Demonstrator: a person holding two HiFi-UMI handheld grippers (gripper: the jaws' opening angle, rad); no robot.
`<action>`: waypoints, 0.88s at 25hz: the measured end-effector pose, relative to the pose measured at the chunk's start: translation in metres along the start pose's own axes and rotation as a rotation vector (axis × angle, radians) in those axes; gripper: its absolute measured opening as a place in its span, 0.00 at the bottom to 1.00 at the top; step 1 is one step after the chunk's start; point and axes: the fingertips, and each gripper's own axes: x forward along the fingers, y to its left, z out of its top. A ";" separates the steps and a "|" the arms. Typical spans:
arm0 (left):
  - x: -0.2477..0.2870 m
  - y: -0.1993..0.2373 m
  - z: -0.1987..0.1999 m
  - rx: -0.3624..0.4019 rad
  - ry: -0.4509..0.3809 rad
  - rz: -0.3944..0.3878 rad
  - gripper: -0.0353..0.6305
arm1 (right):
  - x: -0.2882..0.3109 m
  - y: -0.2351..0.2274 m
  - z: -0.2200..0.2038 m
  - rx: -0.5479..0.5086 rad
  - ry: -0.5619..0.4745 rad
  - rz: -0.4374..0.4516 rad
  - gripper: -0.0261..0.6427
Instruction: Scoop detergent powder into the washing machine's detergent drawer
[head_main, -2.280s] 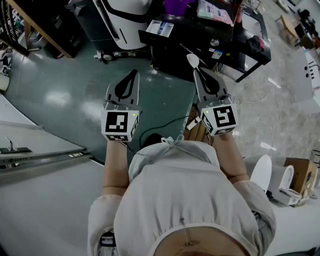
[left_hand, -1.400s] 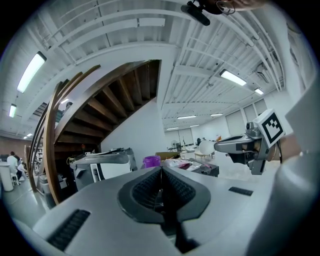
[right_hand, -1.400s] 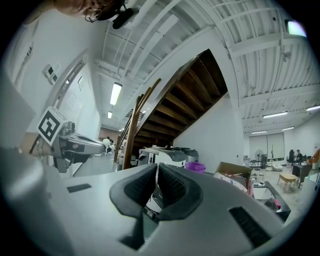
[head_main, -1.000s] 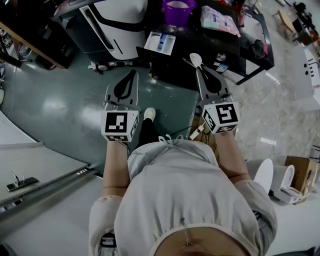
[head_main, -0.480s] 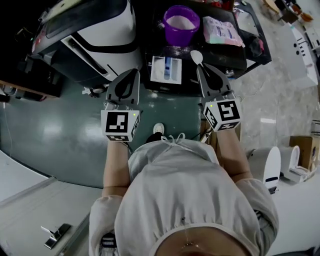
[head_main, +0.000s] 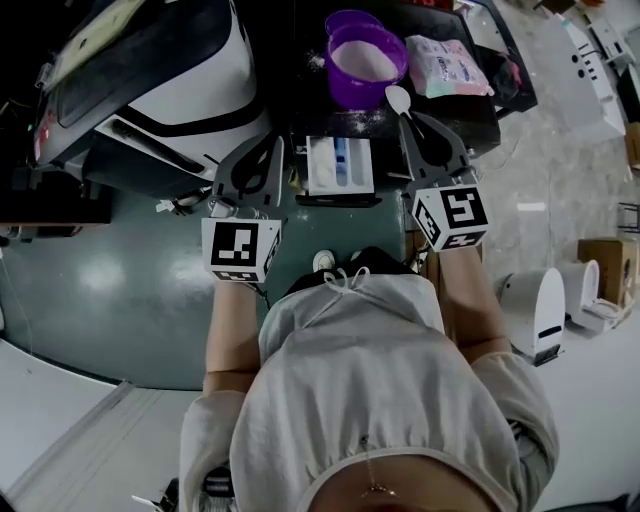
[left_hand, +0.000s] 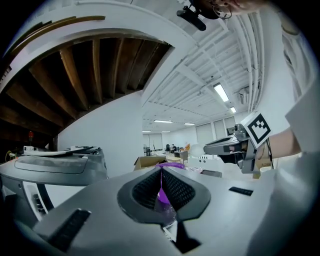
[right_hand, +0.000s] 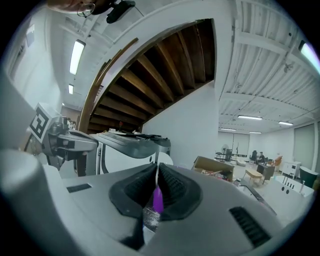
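A purple bucket (head_main: 365, 55) of white powder stands on a dark table (head_main: 470, 110). In front of it lies the white detergent drawer (head_main: 340, 165) with a blue insert. My right gripper (head_main: 410, 120) is shut on a white spoon (head_main: 398, 98); the bowl hovers at the bucket's near right rim. My left gripper (head_main: 268, 148) is shut with nothing in it, just left of the drawer. In the right gripper view the jaws (right_hand: 156, 167) pinch the thin white handle. The left gripper view shows its jaws (left_hand: 161, 170) pressed together, with purple showing behind them.
A white and black washing machine (head_main: 170, 80) stands at the left of the table. A plastic detergent pack (head_main: 450, 65) lies right of the bucket. A cardboard box (head_main: 605, 265) and white appliances (head_main: 535, 310) sit on the floor at the right.
The person has walked up to the table: bucket, drawer and washing machine came nearer in view. Both grippers stayed shut, the spoon still in the right one.
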 end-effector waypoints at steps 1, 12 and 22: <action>0.008 0.003 0.000 0.006 -0.002 -0.006 0.09 | 0.008 -0.004 0.000 -0.002 0.005 -0.002 0.05; 0.088 0.032 0.003 0.052 0.006 0.010 0.09 | 0.103 -0.052 -0.006 -0.043 0.116 0.096 0.05; 0.134 0.046 -0.009 0.028 0.041 0.038 0.09 | 0.173 -0.067 -0.046 -0.261 0.461 0.318 0.06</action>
